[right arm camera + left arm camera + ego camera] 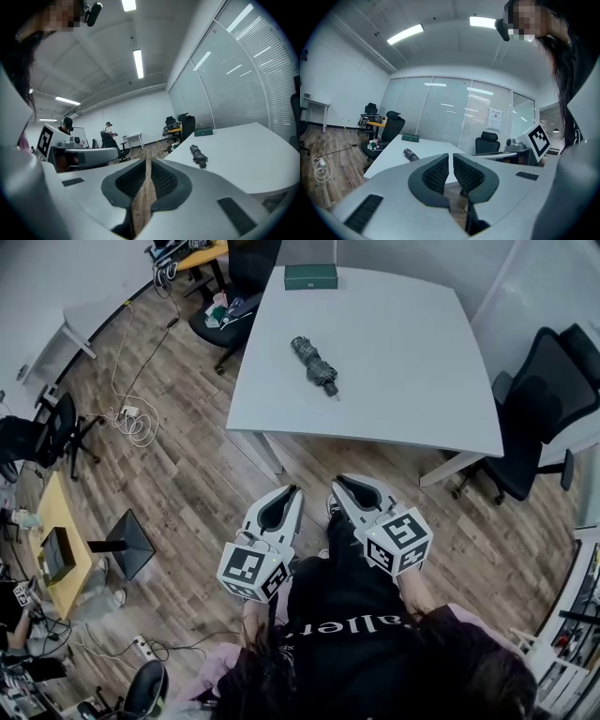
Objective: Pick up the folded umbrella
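Observation:
The folded umbrella (314,364), dark grey and strapped shut, lies at a slant near the middle of the white table (412,381). It also shows small in the left gripper view as the umbrella (411,155) and in the right gripper view as the umbrella (198,155). My left gripper (292,491) and right gripper (339,486) hang side by side over the wooden floor, short of the table's near edge and well apart from the umbrella. Each has its jaws together with nothing between them, as the left gripper (451,159) and right gripper (146,164) show in their own views.
A green box (310,277) sits at the table's far edge. Black office chairs stand at the right (539,409) and at the far left corner (234,306). Cables (131,418) trail over the floor on the left, beside a small wooden desk (56,549).

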Tool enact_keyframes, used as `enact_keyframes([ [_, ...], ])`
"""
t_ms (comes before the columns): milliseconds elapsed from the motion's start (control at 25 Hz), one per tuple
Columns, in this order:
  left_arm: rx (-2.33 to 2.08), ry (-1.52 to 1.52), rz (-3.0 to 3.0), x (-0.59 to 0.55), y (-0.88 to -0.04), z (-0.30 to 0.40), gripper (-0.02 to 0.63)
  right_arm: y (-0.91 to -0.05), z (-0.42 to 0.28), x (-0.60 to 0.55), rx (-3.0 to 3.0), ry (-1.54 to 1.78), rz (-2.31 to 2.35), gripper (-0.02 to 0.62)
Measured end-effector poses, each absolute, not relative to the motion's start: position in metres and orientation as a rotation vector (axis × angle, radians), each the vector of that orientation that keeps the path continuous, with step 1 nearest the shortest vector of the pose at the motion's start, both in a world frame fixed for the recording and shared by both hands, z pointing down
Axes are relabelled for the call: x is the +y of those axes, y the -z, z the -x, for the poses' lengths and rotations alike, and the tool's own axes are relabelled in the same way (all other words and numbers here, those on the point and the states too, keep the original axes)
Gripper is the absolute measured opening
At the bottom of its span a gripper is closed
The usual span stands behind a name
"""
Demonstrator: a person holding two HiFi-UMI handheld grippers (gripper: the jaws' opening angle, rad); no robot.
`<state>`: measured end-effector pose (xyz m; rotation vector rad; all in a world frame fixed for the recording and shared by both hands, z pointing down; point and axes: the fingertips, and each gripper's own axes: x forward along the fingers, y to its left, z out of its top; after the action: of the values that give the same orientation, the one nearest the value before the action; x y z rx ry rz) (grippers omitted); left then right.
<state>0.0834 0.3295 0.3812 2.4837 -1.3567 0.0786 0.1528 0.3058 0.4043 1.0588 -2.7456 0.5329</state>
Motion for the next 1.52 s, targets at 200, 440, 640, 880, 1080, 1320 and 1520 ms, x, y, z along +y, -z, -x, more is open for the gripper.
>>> enact_keyframes([
  [200, -1.376, -0.105, -2.456, 0.293, -0.389, -0.080, 0.034, -0.415, -0.150, 0.261, -2.747, -0.561, -1.029, 0.046],
  [440, -1.408, -0.120, -2.432, 0.233, -0.396, -0.080, 0.034, -0.426, -0.156, 0.203, -2.741, -0.588, -0.992, 0.046],
  [640, -1.422, -0.135, -2.437, 0.185, -0.392, -0.085, 0.034, -0.426, -0.161, 0.153, -2.753, -0.604, -0.977, 0.046],
  [880, -1.410, -0.157, -2.433, 0.145, -0.397, -0.093, 0.034, -0.432, -0.158, 0.108, -2.763, -0.627, -0.947, 0.046],
  [1080, -1.440, -0.172, -2.422, 0.112, -0.401, -0.093, 0.034, -0.439, -0.156, 0.075, -2.767, -0.624, -0.905, 0.046],
  [1320, -1.508, -0.190, -2.388, 0.087, -0.401, -0.088, 0.034, -0.452, -0.161, 0.041, -2.750, -0.624, -0.868, 0.048],
  [1520, -1.533, -0.214, -2.347, 0.082, -0.407, -0.083, 0.034, -0.472, -0.161, 0.024, -2.708, -0.630, -0.851, 0.048],
])
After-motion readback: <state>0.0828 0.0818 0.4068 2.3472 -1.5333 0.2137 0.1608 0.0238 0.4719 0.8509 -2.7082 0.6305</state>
